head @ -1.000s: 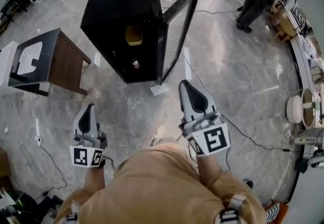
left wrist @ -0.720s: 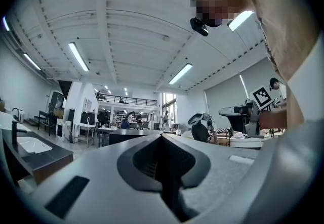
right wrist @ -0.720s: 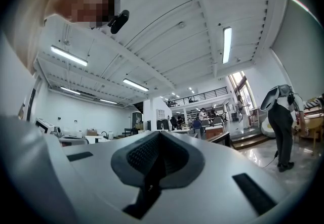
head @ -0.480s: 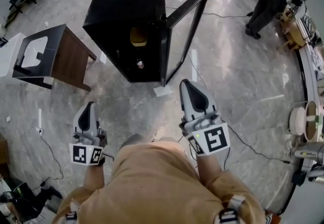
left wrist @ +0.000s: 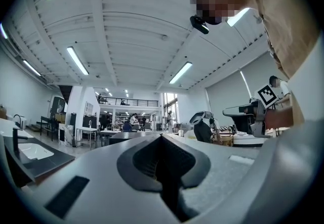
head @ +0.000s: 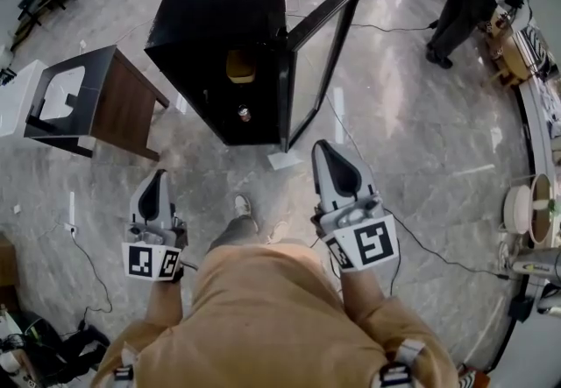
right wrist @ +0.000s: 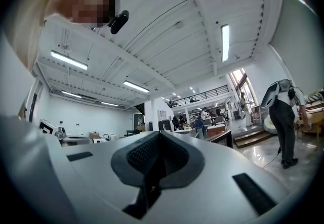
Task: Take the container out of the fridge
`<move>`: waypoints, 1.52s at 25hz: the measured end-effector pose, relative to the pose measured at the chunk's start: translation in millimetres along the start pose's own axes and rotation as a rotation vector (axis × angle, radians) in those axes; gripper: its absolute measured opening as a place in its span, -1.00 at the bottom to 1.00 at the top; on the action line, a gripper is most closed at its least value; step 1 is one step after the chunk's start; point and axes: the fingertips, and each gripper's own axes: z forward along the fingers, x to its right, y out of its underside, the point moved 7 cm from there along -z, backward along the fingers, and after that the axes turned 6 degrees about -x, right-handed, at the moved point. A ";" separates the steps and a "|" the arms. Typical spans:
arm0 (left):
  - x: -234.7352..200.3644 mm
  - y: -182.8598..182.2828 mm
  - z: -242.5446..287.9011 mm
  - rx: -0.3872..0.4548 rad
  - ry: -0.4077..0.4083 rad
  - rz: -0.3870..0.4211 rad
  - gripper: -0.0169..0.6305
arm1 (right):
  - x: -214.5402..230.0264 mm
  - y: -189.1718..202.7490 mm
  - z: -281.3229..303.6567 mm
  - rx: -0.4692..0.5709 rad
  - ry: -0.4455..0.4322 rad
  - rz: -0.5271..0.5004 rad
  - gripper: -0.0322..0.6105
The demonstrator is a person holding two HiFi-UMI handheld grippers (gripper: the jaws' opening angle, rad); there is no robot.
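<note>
While the left gripper (head: 159, 178) and right gripper (head: 326, 151) hang pressed together and empty, the container (head: 240, 65) sits up-frame between them inside the fridge (head: 219, 18).

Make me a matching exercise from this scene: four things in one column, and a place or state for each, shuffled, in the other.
Things:
1. fridge door
2. yellow container
3. left claw
4. brown side table

Places or states:
A. shut, with nothing in it
B. on the floor, left of the fridge in the head view
C. swung open
D. high up inside the fridge

Pairs: 1-C, 2-D, 3-A, 4-B
</note>
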 end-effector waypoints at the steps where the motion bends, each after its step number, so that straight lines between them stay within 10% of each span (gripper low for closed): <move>1: -1.4 -0.7 3.9 -0.002 0.005 0.010 -0.94 | 1.3 -0.4 0.4 0.000 0.007 0.000 -0.90; 19: -70.0 36.6 98.5 -0.122 0.149 0.058 -0.94 | -7.3 5.3 82.8 -0.062 0.052 -0.029 -0.90; 38: -93.1 93.3 220.0 -0.263 0.339 0.343 -0.63 | -5.5 25.1 143.8 -0.133 0.097 -0.004 -0.90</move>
